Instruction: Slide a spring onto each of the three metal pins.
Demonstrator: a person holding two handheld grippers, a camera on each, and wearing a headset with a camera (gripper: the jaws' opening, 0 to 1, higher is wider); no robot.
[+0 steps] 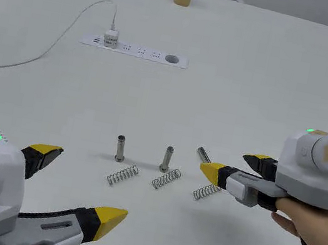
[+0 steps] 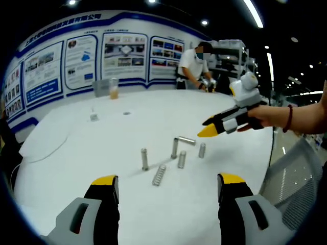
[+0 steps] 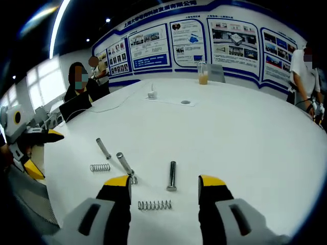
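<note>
Your right gripper (image 1: 233, 165) hangs with its jaws spread and empty, just beside the right spring (image 1: 205, 192). Your left gripper (image 1: 77, 184) is also wide apart, holding nothing. The left pin (image 1: 120, 148) and middle pin (image 1: 166, 158) stand upright and bare. The right pin (image 1: 203, 154) seems tipped over. All three springs lie loose on the table (image 1: 254, 81).

I am working in an office meeting room: blue-framed display boards (image 2: 122, 53) line the wall behind the big white conference table (image 1: 254, 81), a power strip (image 1: 135, 50) on it.
</note>
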